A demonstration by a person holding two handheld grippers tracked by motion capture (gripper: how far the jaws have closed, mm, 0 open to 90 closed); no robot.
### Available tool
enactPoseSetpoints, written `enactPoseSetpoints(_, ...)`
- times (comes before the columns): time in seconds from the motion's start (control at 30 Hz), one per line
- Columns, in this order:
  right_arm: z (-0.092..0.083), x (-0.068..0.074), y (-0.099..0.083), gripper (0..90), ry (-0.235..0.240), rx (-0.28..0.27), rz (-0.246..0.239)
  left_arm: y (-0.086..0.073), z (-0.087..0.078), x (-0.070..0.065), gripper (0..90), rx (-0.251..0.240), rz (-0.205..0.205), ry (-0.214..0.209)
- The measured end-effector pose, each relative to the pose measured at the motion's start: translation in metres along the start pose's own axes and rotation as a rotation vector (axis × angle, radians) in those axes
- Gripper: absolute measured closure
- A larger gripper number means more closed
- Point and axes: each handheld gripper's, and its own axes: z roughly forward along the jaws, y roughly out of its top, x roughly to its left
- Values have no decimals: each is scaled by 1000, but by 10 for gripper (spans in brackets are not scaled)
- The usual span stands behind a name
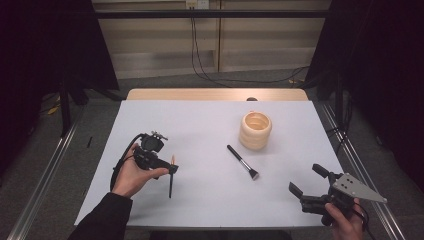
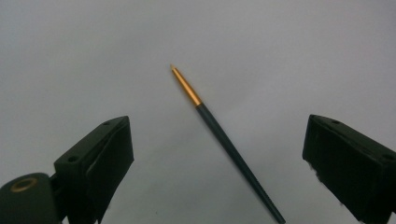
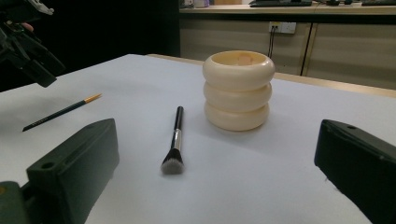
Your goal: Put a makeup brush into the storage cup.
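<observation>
Brushes lie loose on the white tabletop [image 1: 210,200]: a thin dark brush [image 2: 224,140] with a gold ferrule and a fine pointed tip, and a thicker makeup brush [image 1: 243,162] with a black handle, silver ferrule and a dense dark head. In the high view the thin brush [image 1: 171,180] lies at the left part of the tabletop, just under the left gripper [image 1: 170,167], which a hand [image 1: 131,177] holds above it. In the left gripper view its jaws stand wide apart with the thin brush on the surface between them, touched by neither. The makeup brush lies near the middle, its head toward the person. Beyond it stands a cream ribbed cup [image 1: 255,130], shaped like three stacked rings, upright and apart from the brush. The right gripper [image 1: 310,182] is held low at the near right corner, jaws wide open and holding nothing; its own view looks across at the makeup brush [image 3: 175,140] and the cup [image 3: 238,88].
</observation>
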Motion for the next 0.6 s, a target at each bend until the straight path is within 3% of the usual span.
enactPoseSetpoints(0.07, 0, 0, 0, 0, -9, -1, 3, 0, 2, 0, 137, 7, -10, -13)
enactPoseSetpoints(0.1, 0, -1, 0, 2, -14, -4, 3, 1, 4, 0, 168, 29, -42, -28)
enactPoseSetpoints(0.23, 0, 0, 0, 2, -13, -5, 2, 5, 12, 0, 181, 92, -88, -27)
enactPoseSetpoints(0.27, 0, 0, 0, 2, -8, -2, 2, 5, 12, 0, 198, 92, -88, -27)
enactPoseSetpoints(0.33, 0, 0, 0, 2, -7, -3, -1, 8, 19, 2, 227, 146, -99, -40)
enactPoseSetpoints(0.47, 0, 0, 0, 2, -3, 1, 2, 11, 24, 1, 297, 179, -126, -52)
enactPoseSetpoints(0.53, 0, 1, 0, 2, -8, -5, 2, 13, 26, 1, 325, 204, -107, -41)
enactPoseSetpoints(0.6, 0, 1, 0, 2, -2, 0, 0, 13, 27, 0, 358, 205, -116, -36)
